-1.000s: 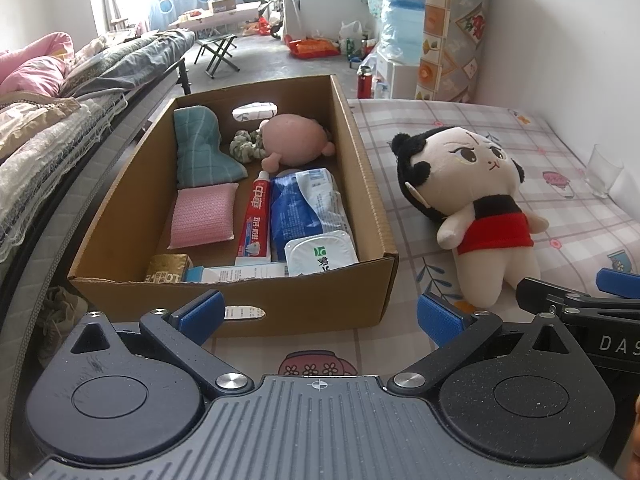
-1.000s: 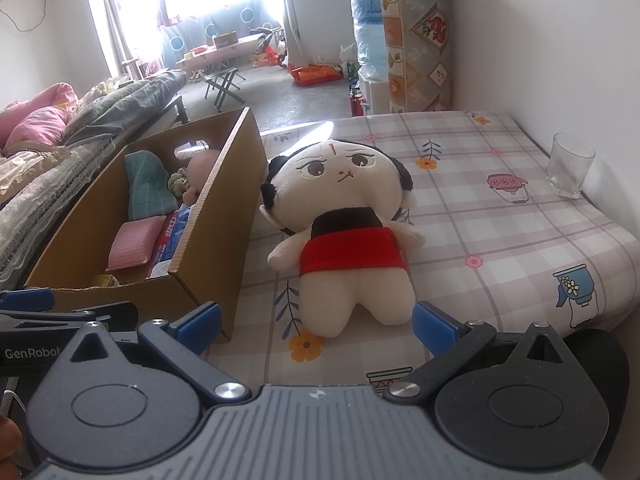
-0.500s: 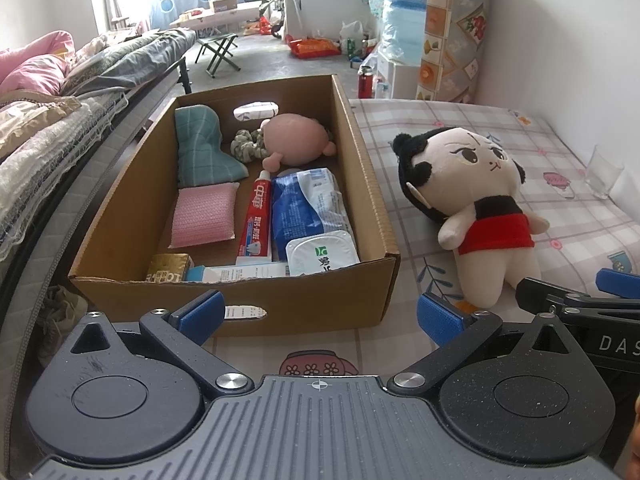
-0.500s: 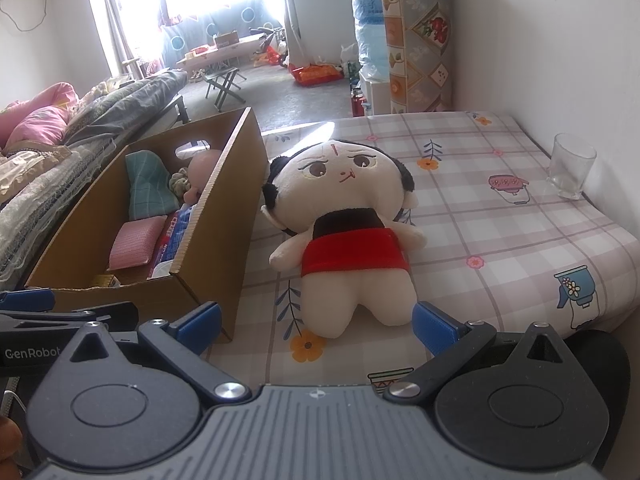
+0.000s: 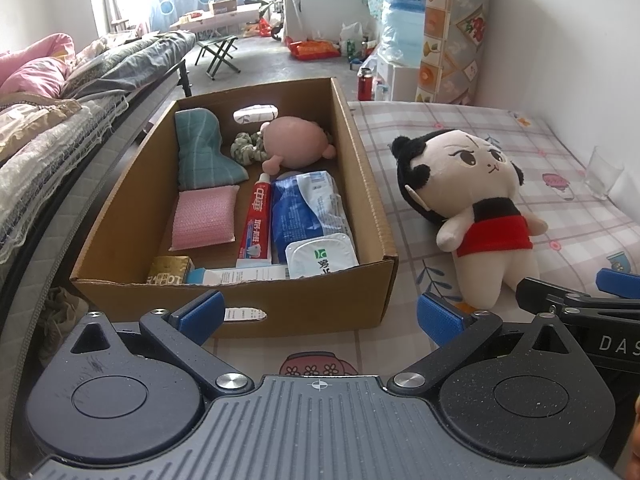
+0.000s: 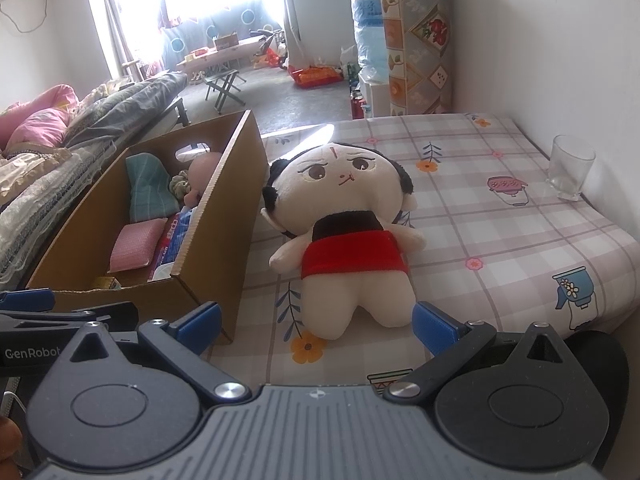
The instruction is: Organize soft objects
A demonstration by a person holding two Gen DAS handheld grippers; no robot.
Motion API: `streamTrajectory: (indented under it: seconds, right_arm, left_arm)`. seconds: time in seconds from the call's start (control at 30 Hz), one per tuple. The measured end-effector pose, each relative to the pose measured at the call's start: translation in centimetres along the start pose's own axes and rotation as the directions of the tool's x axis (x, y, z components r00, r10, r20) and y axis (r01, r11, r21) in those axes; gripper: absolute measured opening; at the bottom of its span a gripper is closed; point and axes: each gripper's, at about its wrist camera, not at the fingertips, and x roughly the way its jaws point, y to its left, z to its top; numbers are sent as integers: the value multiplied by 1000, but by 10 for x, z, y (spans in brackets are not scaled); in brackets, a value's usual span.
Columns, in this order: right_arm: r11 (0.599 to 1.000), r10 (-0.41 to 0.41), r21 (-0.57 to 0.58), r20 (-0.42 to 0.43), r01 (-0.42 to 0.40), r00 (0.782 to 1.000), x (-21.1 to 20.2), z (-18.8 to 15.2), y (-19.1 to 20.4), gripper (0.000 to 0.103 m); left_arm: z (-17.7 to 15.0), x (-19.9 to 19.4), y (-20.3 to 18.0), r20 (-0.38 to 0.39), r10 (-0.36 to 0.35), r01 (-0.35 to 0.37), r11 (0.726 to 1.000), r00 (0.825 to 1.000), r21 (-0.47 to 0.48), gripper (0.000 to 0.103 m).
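On the checked, flower-printed tablecloth (image 6: 500, 236), the black-haired plush doll in a red skirt (image 6: 344, 236) lies on its back just beside the right wall of the open brown cardboard box (image 5: 372, 184), its feet toward the right gripper (image 6: 316, 322), whose blue-padded jaws stand spread wide and empty with the doll's legs between their lines. The left gripper (image 5: 320, 312), likewise released and holding nothing, faces the box's near wall. Inside, a pink plush toy (image 5: 296, 146), teal cloth (image 5: 202, 152) and pink sponge (image 5: 204, 218) leave bare floor along the left wall, while a clear glass (image 6: 570, 168) stands well apart near the table's right edge.
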Motion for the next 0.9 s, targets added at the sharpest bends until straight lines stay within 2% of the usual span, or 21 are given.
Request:
streamTrajectory:
  seconds: [0.9]
  right_arm:
    - [1000,0,3,-5,0,1000,-1,0,-1,103]
  left_arm:
    - [0,-1,-1,-6,-2,2,1000,1000,-1,103]
